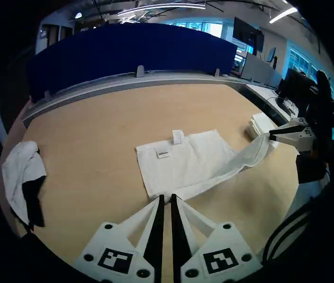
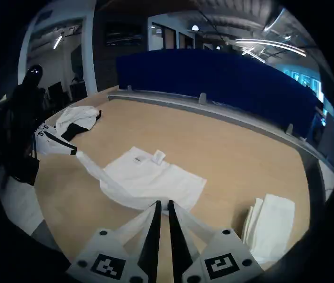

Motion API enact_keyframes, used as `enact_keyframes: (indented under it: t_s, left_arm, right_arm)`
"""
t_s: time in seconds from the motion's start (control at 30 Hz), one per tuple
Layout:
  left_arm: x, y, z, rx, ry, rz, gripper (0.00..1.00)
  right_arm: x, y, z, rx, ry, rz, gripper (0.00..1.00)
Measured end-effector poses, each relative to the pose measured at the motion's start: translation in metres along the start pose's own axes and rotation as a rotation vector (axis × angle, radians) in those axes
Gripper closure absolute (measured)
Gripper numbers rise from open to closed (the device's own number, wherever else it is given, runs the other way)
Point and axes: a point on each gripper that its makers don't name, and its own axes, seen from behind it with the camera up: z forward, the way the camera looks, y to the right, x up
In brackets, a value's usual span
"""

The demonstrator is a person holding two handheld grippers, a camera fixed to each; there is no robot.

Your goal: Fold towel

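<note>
Nearest, at bottom centre, the left gripper (image 1: 167, 200) pinches the white towel (image 1: 190, 160); the right gripper (image 2: 163, 205) clamps another corner, lifted off the wooden table (image 1: 96, 141).

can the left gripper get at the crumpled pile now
Probably not yet: the left gripper has its jaws shut on the towel, so it must let go first. The table toward the crumpled pile looks open.

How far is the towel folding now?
Done: a stack of folded towels lies aside. In hand: the left gripper and right gripper each pinch a near corner of the white towel, lifting that edge; this fold is not laid yet. Left: carry the edge over, then perhaps the cloth pile.
</note>
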Motion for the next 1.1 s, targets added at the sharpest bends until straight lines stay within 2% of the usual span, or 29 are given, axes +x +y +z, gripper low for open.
enact_keyframes:
  t_s: [0.1, 0.3, 0.6, 0.9, 1.1]
  left_arm:
    - [0.006, -0.005, 0.008, 0.004, -0.001, -0.022, 0.9]
    - [0.017, -0.016, 0.028, 0.013, -0.01, -0.032, 0.9]
    - [0.029, -0.026, 0.062, 0.017, -0.027, -0.017, 0.9]
    - [0.027, -0.028, 0.079, 0.004, -0.047, -0.009, 0.9]
    - [0.025, -0.036, 0.098, 0.017, -0.058, 0.023, 0.9]
  right_arm:
    - [0.002, 0.006, 0.008, -0.002, -0.004, 0.0, 0.89]
    - [0.007, 0.023, 0.029, -0.014, -0.015, 0.008, 0.89]
    - [0.008, 0.044, 0.059, -0.03, -0.038, 0.048, 0.89]
    - [-0.003, 0.052, 0.075, -0.037, -0.066, 0.075, 0.89]
    - [-0.008, 0.06, 0.091, -0.041, -0.089, 0.096, 0.89]
